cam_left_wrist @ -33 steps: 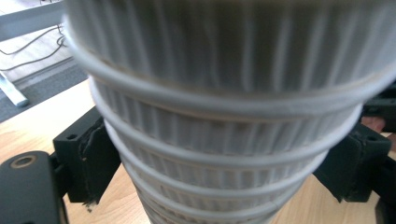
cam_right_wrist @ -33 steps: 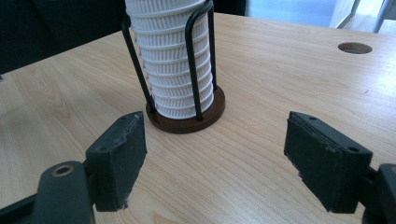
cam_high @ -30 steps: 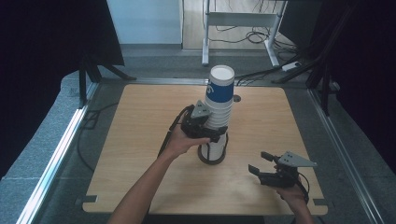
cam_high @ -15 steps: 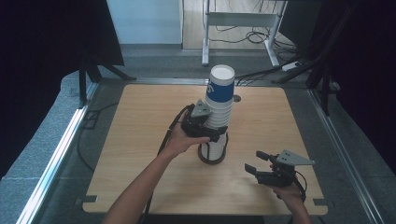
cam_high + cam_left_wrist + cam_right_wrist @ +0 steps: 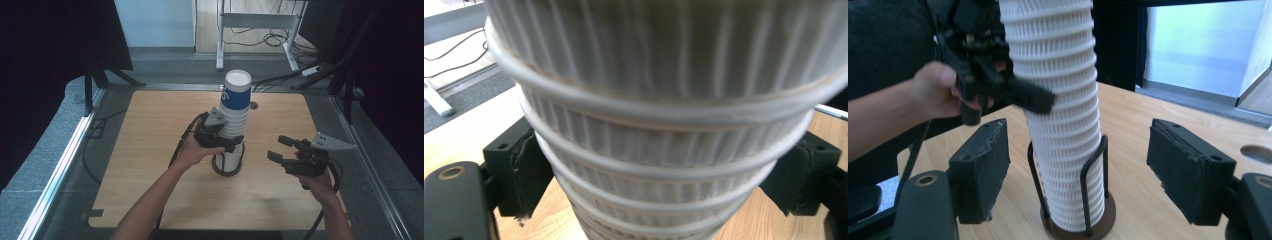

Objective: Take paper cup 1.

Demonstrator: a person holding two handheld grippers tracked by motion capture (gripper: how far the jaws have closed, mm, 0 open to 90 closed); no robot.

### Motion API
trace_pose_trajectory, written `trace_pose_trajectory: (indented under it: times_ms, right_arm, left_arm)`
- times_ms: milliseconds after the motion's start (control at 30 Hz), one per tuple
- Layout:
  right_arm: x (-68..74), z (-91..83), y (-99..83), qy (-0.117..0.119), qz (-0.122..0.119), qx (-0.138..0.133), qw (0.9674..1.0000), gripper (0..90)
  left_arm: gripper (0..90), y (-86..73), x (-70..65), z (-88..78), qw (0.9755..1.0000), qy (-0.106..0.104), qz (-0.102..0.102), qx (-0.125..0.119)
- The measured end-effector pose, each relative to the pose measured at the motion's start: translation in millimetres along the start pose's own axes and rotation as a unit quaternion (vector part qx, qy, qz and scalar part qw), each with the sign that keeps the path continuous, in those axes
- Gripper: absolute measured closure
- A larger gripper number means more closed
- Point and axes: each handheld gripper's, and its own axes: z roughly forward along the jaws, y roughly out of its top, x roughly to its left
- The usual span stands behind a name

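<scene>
1. White ribbed plastic, stacked tall: in the high view the column of nested white ribbed cups (image 5: 234,131) stands upright in a dark wire holder with a round base (image 5: 227,166), near the middle of the light wooden table (image 5: 150,130), and a blue-banded cup (image 5: 236,93) caps the stack.
2. Same view: the left gripper (image 5: 231,142) is clamped on the stack's lower half, just above the holder, exactly where it was a second ago.
3. Same view, here's the change: the right gripper (image 5: 279,148) now sits higher in the picture than a second ago, off to the stack's right, and its jaws have just been closing with nothing between them.
4. Room to move: bare tabletop lies all around the holder, with the table's edges well clear of it on every side.
5. Left gripper view: the nested white ribbed cups (image 5: 659,125) run top to bottom, long axis vertical, rims ringed one under another. The black pads (image 5: 521,172) press on both sides, grasping the stack.
6. Right gripper view: the right gripper (image 5: 1078,172) has its jaws apart, empty. Beyond them the stack (image 5: 1063,120) rises straight from the dark wire holder (image 5: 1083,220), with the left gripper (image 5: 998,80) gripping it from the side.
</scene>
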Motion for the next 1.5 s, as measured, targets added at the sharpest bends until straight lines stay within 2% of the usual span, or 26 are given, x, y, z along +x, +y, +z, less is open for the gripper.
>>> trace_pose_trajectory:
  times_ms: [100,133,167,300,500,733,900,1233,1500]
  right_arm:
    - [0.4,1.5,8.5,0.000,-0.007,0.001,1.0000,25.6]
    - [1.7,3.9,15.7,-0.005,-0.022,0.004,0.9997,25.7]
    - [2.4,5.4,19.1,-0.005,-0.027,0.007,0.9996,25.6]
    - [3.2,12.8,34.0,0.005,-0.036,0.012,0.9993,25.3]
    - [2.3,23.3,52.1,0.016,-0.038,0.006,0.9991,24.9]
    - [8.6,35.7,75.4,0.026,-0.045,0.004,0.9986,23.7]
    - [9.8,39.9,84.4,0.034,-0.045,-0.002,0.9984,24.0]
    - [10.7,47.6,100.9,0.044,-0.053,0.005,0.9976,23.8]
    - [15.0,55.0,125.2,0.046,-0.063,0.001,0.9969,22.3]
  left_arm:
    - [12.8,-0.1,0.0,0.0,1.0000,0.000,0.001,0.000]
    - [12.8,-0.1,0.0,0.1,1.0000,0.000,0.001,-0.001]
    - [12.8,-0.2,0.0,0.4,1.0000,0.000,0.001,-0.001]
    - [12.8,-0.3,-0.3,0.9,1.0000,0.000,0.001,-0.002]
    - [12.8,-0.5,-0.9,-0.2,1.0000,0.001,0.001,0.000]
    - [12.7,-1.1,-1.1,0.0,1.0000,0.001,0.002,-0.002]
    - [12.8,-1.0,-1.7,-0.1,1.0000,0.002,0.003,0.000]
    - [12.7,-1.2,-1.9,0.0,1.0000,0.001,0.003,-0.003]
    - [12.7,-1.3,-2.8,-0.2,1.0000,0.001,0.000,-0.003]
